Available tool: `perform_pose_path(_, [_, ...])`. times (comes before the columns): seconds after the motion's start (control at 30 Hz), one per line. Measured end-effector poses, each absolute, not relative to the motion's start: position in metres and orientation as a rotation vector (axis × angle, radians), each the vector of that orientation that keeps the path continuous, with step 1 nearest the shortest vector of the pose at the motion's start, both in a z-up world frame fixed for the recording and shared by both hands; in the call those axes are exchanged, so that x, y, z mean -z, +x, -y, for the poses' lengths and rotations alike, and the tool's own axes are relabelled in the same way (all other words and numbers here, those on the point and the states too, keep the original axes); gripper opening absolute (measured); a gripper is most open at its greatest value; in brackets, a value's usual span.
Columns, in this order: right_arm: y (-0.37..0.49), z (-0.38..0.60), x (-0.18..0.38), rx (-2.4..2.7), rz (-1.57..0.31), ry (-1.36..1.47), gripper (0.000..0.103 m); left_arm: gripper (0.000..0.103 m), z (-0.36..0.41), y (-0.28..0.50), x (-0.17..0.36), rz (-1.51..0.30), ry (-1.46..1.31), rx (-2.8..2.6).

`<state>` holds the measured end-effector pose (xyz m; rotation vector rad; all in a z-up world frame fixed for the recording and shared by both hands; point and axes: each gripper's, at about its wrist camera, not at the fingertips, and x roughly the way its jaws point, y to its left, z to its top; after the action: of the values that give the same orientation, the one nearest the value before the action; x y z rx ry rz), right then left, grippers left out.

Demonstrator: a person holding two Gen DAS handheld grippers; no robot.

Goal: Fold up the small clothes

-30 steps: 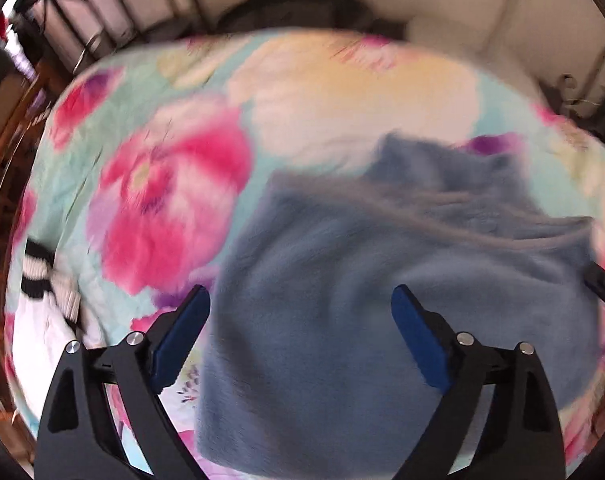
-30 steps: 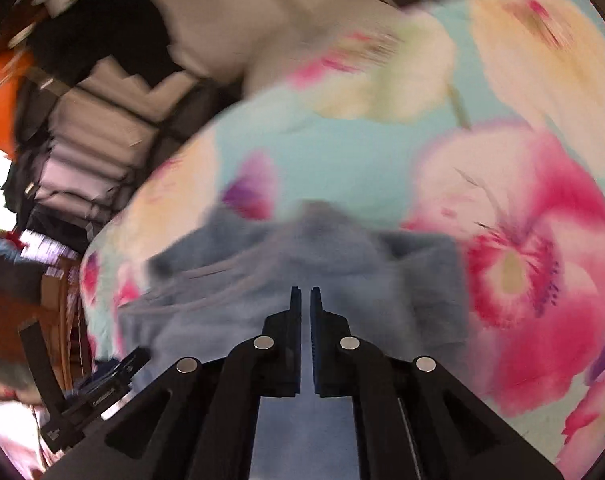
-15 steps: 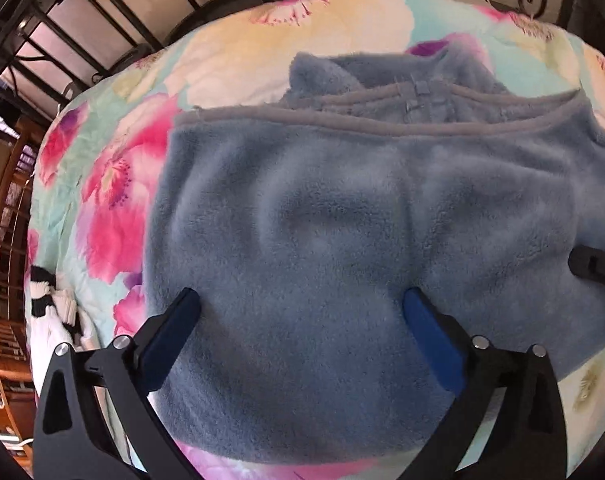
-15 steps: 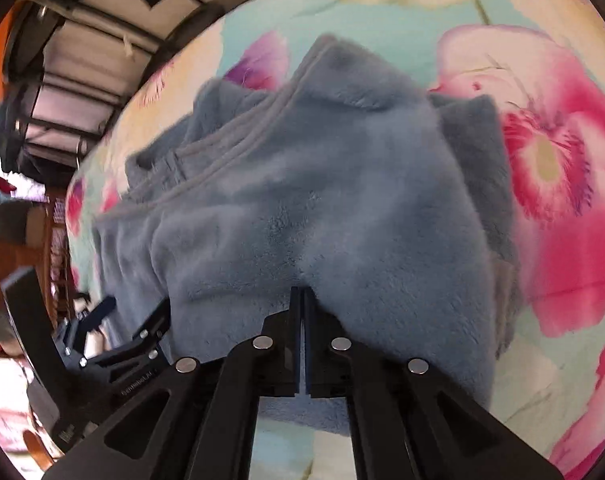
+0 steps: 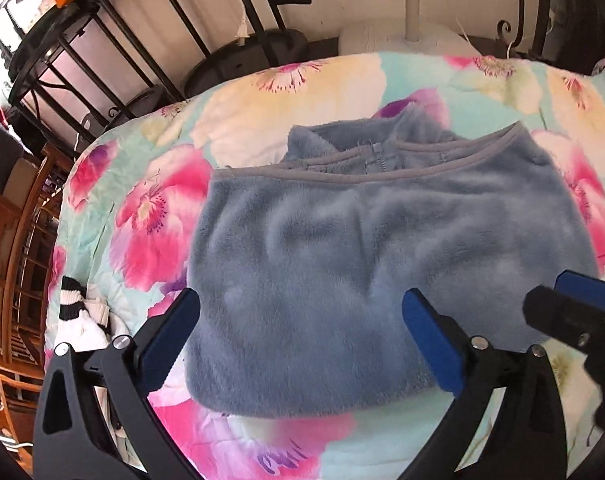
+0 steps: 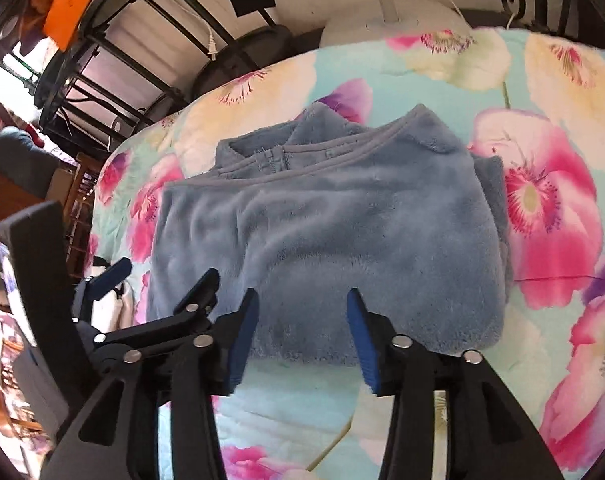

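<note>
Two grippers hang over a bed spread with a flower-print quilt (image 5: 286, 92), pink and yellow blooms on pale turquoise. In the middle of both views lies a blue fleece garment (image 5: 382, 248), folded flat, its grey-trimmed edge running across the upper part and a collar with a short zip showing just above that edge.

The left gripper (image 5: 300, 330) fills the bottom of the left wrist view with its jaws spread wide; the blue pads stand over the near part of the fleece without pressing on it, and nothing is caught between them. The right gripper (image 6: 302, 330), at the bottom of the right wrist view, has just been opening its jaws; they stand apart with the fleece's near hem seen through the gap, not pinched. Its tip also enters the left wrist view at the lower right edge.

At the lower left of the left wrist view a white garment with black stripes (image 5: 82, 312) lies on the quilt, possibly socks, though the edge distortion makes that unsure. A black metal bed frame (image 5: 114, 28) crosses the upper left.
</note>
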<state>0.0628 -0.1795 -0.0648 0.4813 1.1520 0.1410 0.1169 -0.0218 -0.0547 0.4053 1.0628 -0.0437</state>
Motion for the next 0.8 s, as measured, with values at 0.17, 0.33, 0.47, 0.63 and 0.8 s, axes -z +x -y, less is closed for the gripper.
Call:
perform_pose_path(0.17, [0.060, 0.178, 0.079, -0.102, -1.187, 0.437, 0.048, 0.099, 0.016, 0.112, 0.060, -1.067, 0.433, 0.022])
perform_pose_path(0.33, [0.067, 0.185, 0.109, -0.054, -1.266, 0.456, 0.050, 0.099, 0.006, 0.122, 0.078, -1.114, 0.443, -0.020])
perform_pose_path(0.47, [0.068, 0.191, 0.127, -0.046, -1.310, 0.489, 0.052, 0.099, -0.002, 0.131, 0.101, -1.178, 0.442, -0.055])
perform_pose_path(0.63, [0.068, 0.191, 0.130, -0.049, -1.320, 0.497, 0.054, 0.099, -0.001, 0.131, 0.111, -1.187, 0.464, -0.064])
perform_pose_path(0.8, [0.065, 0.189, 0.113, -0.059, -1.290, 0.466, 0.056, 0.099, 0.008, 0.123, 0.097, -1.138, 0.481, -0.046])
